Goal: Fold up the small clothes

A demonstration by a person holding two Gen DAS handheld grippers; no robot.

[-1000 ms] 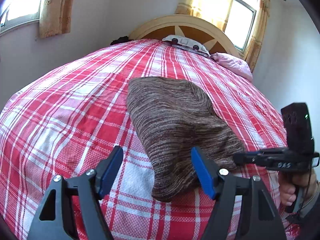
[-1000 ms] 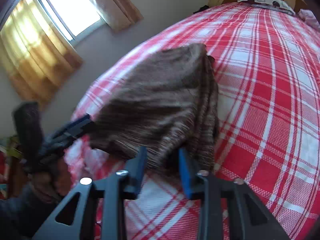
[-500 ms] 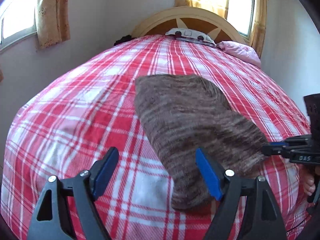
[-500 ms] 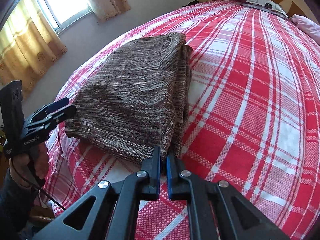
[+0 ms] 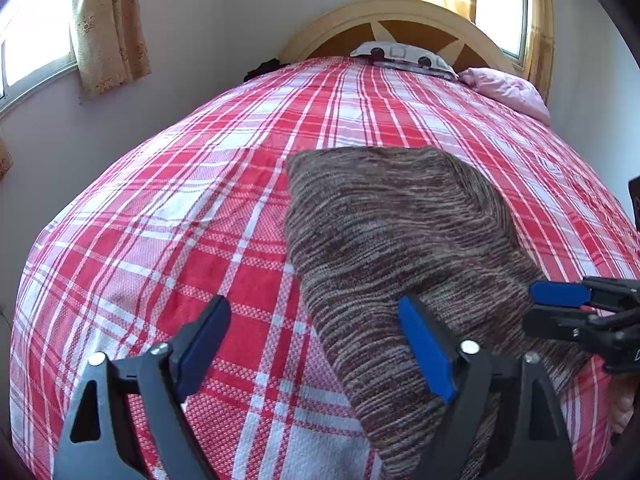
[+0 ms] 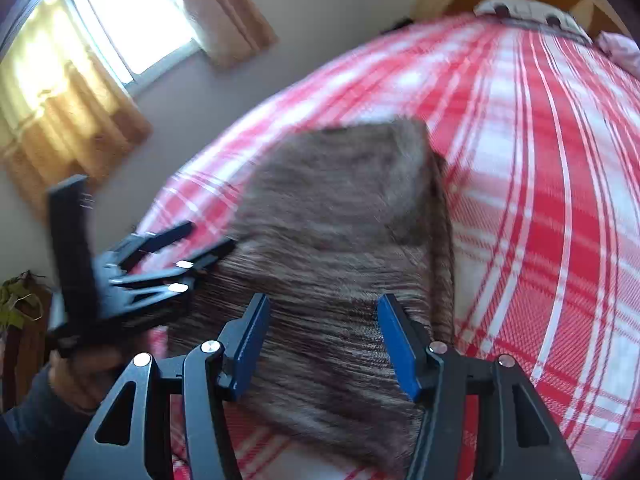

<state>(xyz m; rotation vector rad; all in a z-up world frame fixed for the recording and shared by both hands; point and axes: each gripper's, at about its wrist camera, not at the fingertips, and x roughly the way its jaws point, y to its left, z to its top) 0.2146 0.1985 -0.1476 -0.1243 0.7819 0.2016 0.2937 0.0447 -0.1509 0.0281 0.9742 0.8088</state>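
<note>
A brown striped knit garment lies folded on the red plaid bed. My left gripper hovers over its near left edge. Its jaws are opening wide and press on nothing; the right pad is above the knit and the left pad above the bedspread. In the right wrist view the garment is blurred. My right gripper is over its near end, jaws opening, with the knit below the pads and not pinched. Each gripper shows in the other's view: the right gripper and the left gripper.
A curved wooden headboard stands at the far end, with a patterned pillow and a pink cloth beside it. Curtained windows line the walls. A person's hand holds the left gripper by the bed's edge.
The right gripper, shut on the garment's near edge a second ago, has let go and opened. The garment now rests flat. The left jaws have widened and shifted along the bed.
</note>
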